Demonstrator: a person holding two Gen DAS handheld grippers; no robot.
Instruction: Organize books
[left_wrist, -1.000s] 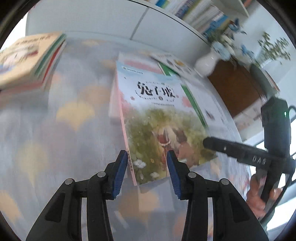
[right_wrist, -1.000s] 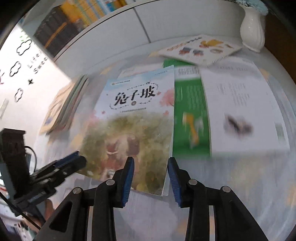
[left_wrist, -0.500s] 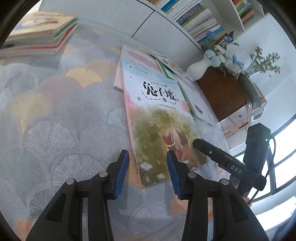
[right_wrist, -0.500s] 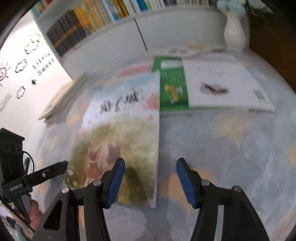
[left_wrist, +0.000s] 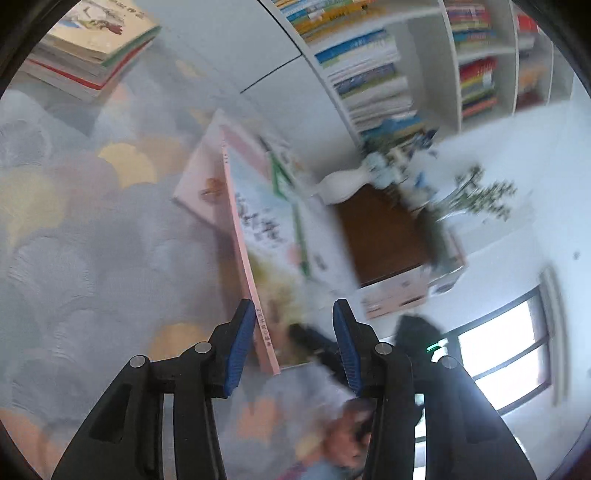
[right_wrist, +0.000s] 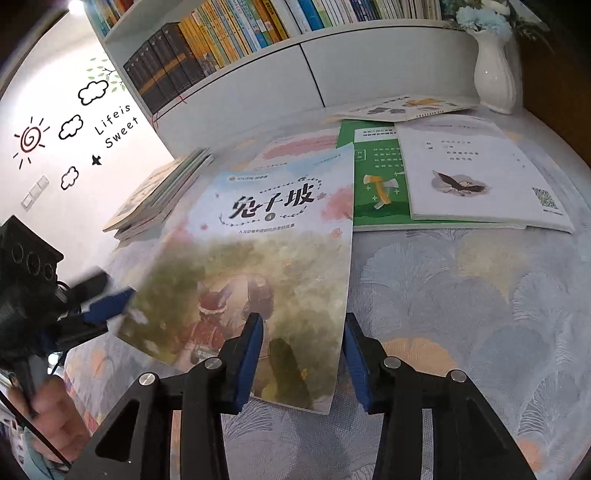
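Right hand-held gripper (right_wrist: 301, 321): unclenched, jaws just closing in with the near corner of the storybook (right_wrist: 258, 240) between them, pads not yet pressing. Left hand-held gripper (left_wrist: 291, 306): parted too, sat at the spine edge, gripped nothing. Storybook: tilted up off the counter (right_wrist: 461, 295), far end over the green book (right_wrist: 373, 184). Could have slipped from here. No firm pinch on either side, thin floppy cover, so liable to drop flat or skid into its neighbours instead of reaching the stack (right_wrist: 159, 195).

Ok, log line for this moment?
left tongs: open, astride rabbit book spine | right tongs: just been closing, book corner between, no grip | book: near end raised
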